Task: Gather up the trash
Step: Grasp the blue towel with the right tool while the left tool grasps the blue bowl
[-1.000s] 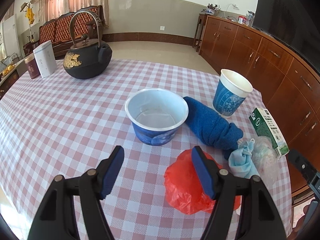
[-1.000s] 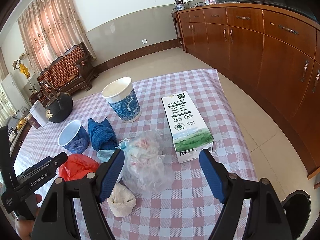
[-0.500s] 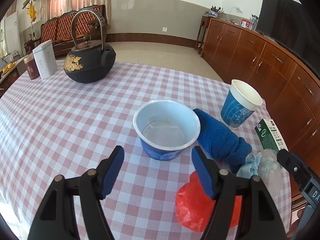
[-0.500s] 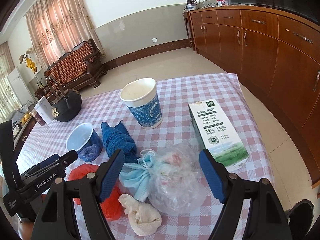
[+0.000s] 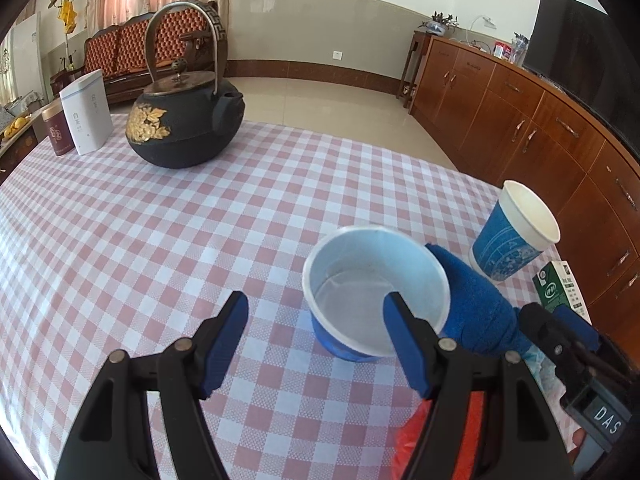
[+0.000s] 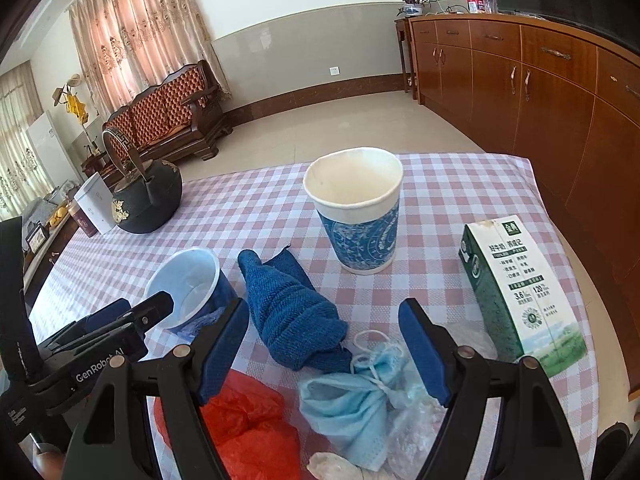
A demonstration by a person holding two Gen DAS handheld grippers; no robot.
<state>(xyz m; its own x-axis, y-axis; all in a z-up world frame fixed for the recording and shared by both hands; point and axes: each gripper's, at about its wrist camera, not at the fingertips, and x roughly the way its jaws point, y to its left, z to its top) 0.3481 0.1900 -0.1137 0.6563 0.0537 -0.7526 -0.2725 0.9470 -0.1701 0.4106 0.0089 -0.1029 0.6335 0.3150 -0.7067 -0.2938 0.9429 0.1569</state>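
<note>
Green milk carton [image 6: 520,296] flat — long axis toward cabinets; both grippers apart.

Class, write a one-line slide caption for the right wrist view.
Open right gripper hovers over blue cloth, face mask and red bag.

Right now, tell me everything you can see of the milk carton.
The milk carton is a small green and white box, apparently cardboard, with printed text and a meadow picture. It lies on its side near the checked table's right edge, right of the paper cup. A clear plastic bag touches its near end. Neither gripper touches it.
</note>
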